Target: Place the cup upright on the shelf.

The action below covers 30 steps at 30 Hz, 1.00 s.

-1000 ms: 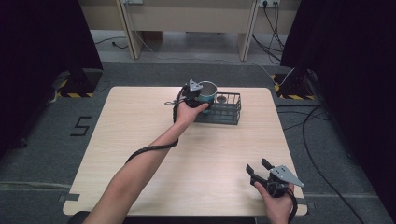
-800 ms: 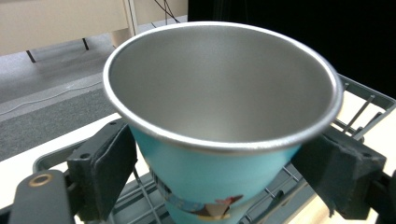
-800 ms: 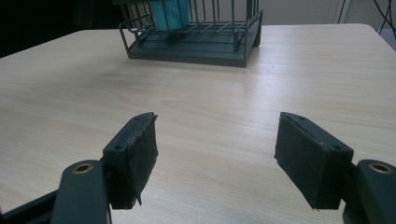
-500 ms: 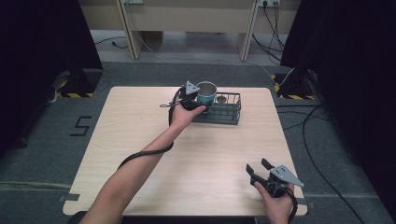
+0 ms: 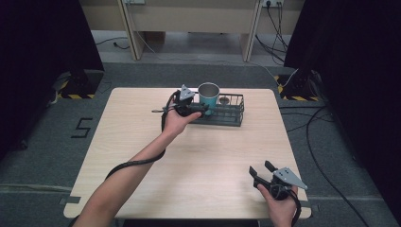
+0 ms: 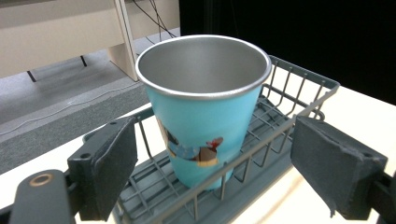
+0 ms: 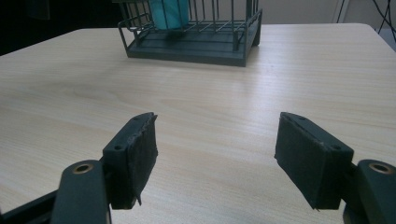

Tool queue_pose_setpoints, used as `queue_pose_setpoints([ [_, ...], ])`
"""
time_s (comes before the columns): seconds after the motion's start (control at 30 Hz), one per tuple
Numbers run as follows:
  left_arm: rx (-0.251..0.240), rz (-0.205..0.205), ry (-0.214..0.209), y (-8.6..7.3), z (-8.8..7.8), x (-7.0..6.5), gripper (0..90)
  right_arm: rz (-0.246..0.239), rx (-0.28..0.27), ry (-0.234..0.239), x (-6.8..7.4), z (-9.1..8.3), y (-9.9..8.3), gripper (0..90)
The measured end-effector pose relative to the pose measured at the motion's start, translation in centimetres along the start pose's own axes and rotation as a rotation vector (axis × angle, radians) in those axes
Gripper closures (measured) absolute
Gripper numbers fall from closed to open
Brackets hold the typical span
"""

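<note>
Right gripper [image 5: 262, 172], lower right of the high view: resting low over the table [image 5: 142, 127] near its front edge, jaws spread wide, nothing between them. Its own view confirms both pads [image 7: 140, 149] clear of any object, with bare tabletop ahead and the rack [image 7: 196, 44] well apart at the top of the frame.

Mid-table: no loose items seen on the surface between the two grippers.

Left gripper [image 5: 204, 109], upper centre of the high view: held at the left end of the rack [image 5: 227, 113], jaws released. In the left gripper view the pads [image 6: 116, 163] stand wide on either side of the cup [image 6: 205, 107], neither touching it; the rack's wire rail crosses in front of the cup's lower wall.

Cup [image 5: 208, 94]: teal with a metal rim, upright, open end up, standing inside the rack at its left end. A small item sits further right in the rack, too small to identify.

Assessment: placement of the cup in the rack appears complete, as it stands unsupported and level. Remaining, in my judgement: draw the left gripper clear without catching the rail or cup. The right gripper appears idle.
</note>
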State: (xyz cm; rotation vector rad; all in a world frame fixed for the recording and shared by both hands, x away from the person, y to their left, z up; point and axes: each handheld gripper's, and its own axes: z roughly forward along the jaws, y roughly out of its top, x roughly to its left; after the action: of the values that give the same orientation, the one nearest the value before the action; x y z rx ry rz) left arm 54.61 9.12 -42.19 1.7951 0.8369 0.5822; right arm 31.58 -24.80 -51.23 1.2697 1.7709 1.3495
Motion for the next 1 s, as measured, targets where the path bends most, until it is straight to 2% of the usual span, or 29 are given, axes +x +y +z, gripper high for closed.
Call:
queue_pose_setpoints([
  [0.37,-0.01,0.002,-0.01,-1.0,-2.4,0.4,14.2,0.0,0.0,-0.002,0.0,0.0,0.0,30.2],
  [0.67,-0.037,0.013,-0.006,-1.7,-5.0,0.6,14.3,0.001,0.0,-0.003,0.0,0.0,0.0,30.3],
  [1.0,-0.038,0.017,0.003,-2.8,-7.3,1.2,14.3,0.005,0.002,-0.003,0.1,0.0,0.0,30.3],
])
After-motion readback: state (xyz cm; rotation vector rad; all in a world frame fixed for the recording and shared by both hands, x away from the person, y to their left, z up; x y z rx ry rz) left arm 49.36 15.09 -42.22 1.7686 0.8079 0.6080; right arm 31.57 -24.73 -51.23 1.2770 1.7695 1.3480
